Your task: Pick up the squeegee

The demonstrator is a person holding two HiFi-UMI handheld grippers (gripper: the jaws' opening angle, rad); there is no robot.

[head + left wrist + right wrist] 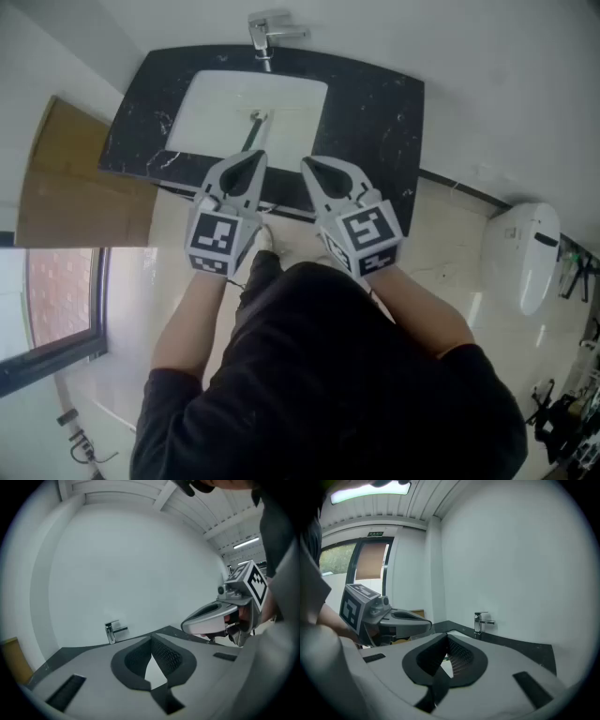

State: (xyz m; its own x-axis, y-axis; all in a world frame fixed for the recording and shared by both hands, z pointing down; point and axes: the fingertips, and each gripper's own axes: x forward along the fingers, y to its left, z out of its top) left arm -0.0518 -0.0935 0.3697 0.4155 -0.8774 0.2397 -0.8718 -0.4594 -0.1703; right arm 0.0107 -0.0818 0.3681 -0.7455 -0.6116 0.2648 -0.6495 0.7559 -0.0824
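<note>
Head view, straight down over the sink: spots the squeegee lying in the white basin set into the black surface. Sits just beyond the tip of the left tongs, almost dead ahead, close but apparently not touching. Runs lengthwise away from the tongs toward the faucet, dark shaft nearest, pale end farther off, leaning slightly right. Puts the right tongs off to the squeegee's right and a little farther away, so favours the left for the reach, by the look of it. Finds both tongs clenched, tips pressed together, nothing caught between them. Confirms as much from each gripper view, with only pale basin showing through the gap behind the pads. Calls for opening up first, then easing forward and closing across the shaft, not along it. Risks nudging the shaft deeper into the basin if approached with tips together.
</note>
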